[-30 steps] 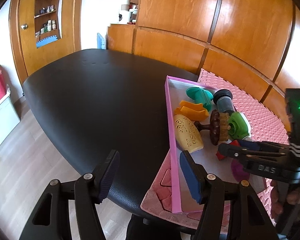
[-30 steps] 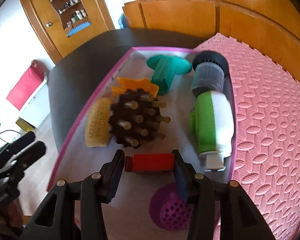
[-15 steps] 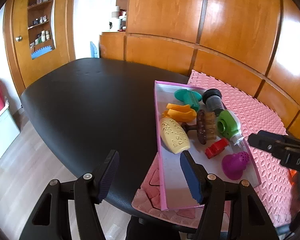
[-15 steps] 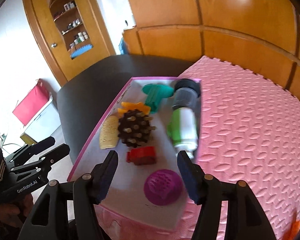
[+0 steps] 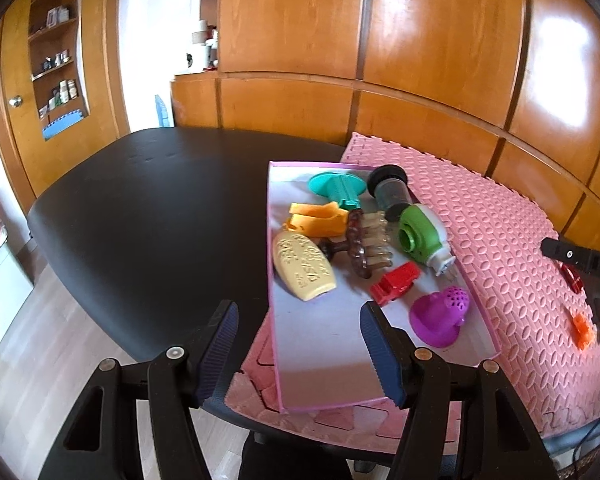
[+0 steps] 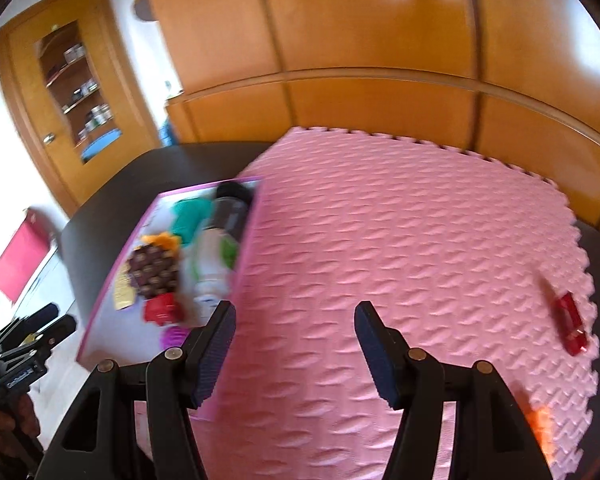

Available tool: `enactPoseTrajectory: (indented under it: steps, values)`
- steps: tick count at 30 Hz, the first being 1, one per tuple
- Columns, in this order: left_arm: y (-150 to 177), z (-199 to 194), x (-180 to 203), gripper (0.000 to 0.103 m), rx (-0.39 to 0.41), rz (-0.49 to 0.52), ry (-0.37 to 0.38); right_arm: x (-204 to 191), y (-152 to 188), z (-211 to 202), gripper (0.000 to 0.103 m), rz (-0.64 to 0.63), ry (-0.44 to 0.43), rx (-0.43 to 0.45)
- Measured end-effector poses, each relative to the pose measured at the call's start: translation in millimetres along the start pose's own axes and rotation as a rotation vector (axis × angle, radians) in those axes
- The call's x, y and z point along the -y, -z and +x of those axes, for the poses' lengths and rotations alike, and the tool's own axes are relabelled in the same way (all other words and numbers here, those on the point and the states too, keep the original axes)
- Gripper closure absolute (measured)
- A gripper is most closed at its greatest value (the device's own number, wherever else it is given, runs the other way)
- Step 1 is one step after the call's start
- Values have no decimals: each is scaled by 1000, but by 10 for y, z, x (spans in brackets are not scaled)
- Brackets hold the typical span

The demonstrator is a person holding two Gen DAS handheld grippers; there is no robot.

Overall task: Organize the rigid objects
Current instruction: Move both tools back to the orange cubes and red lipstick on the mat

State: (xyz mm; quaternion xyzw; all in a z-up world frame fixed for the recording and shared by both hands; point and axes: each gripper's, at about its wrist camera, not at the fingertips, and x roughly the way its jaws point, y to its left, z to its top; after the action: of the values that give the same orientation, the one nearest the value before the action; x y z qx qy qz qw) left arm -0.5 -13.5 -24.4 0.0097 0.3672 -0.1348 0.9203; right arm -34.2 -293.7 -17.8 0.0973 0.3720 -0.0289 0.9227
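1. Right gripper (image 6: pixel 294 344): jaws apart, nothing between them; they have just been opening. It hangs over bare pink foam mat (image 6: pixel 400 248) — that view is motion-blurred.
2. Left gripper (image 5: pixel 298 350): jaws apart, empty, poised above the near edge of the black table (image 5: pixel 160 216) and the near left corner of the pink-rimmed tray (image 5: pixel 274 320).
3. Tray sits on the mat's left part, beside bare tabletop. Contents, far to near: teal disc piece (image 5: pixel 334 186) and black-capped jar (image 5: pixel 390 188); orange piece (image 5: pixel 320 220), brown bristle brush (image 5: pixel 366 246), green-and-white plug-in device (image 5: pixel 422 236); cream embossed oval (image 5: pixel 304 266); red block (image 5: pixel 396 282); purple perforated dome (image 5: pixel 442 314).
4. Red block lies free on the tray floor, between brush and dome, touching neither gripper.
5. Outside the tray, on the mat's right side: small red object (image 6: pixel 570 322) near the edge, small orange object (image 6: pixel 540 426) nearer the camera. Both well apart from the tray.
6. Wood panelling (image 5: pixel 420 60) behind the table.
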Motion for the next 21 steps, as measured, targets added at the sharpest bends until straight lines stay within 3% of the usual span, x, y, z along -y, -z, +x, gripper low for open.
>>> enactPoseTrajectory:
  steps: [13, 17, 21]
  values:
    - [-136, -33, 558, 38, 20, 146, 68, 1316, 205, -471, 41, 225, 261, 60]
    - [-192, -47, 845, 35, 26, 210, 103, 1834, 417, -637, 41, 393, 349, 98]
    - [-232, -53, 1146, 35, 33, 280, 132, 2199, 539, -783, 41, 568, 377, 134]
